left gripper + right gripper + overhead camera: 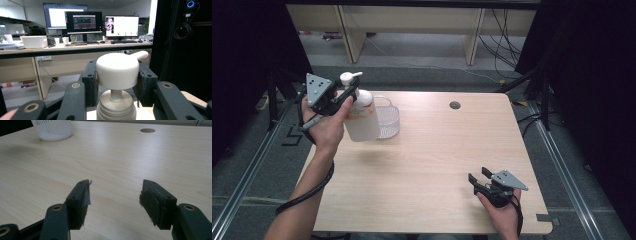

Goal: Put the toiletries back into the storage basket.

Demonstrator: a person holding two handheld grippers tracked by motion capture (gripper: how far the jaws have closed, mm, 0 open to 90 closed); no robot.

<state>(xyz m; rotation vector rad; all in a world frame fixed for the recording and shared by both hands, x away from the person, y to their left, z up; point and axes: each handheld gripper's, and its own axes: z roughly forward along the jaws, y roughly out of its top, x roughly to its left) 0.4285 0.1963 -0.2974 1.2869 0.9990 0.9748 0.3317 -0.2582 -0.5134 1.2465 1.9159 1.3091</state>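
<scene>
From above, the left gripper (343,95) clamps the pump bottle (362,117) by its head, lifted beside the basket (388,121); stiff, slick plastic, probably heavy with liquid. Left gripper view: pads flank the pump cap (117,71). Right gripper view: the right gripper (113,195) idles, jaws apart, over the table (120,157).

1 overhead, 2 claw-mounted close-ups

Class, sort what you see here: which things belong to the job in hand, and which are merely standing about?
In the job:
pump bottle, lifted off the table
left gripper, jaws closed on the pump head

Standing about:
white basket behind the bottle
right gripper, open above the bare table
</scene>
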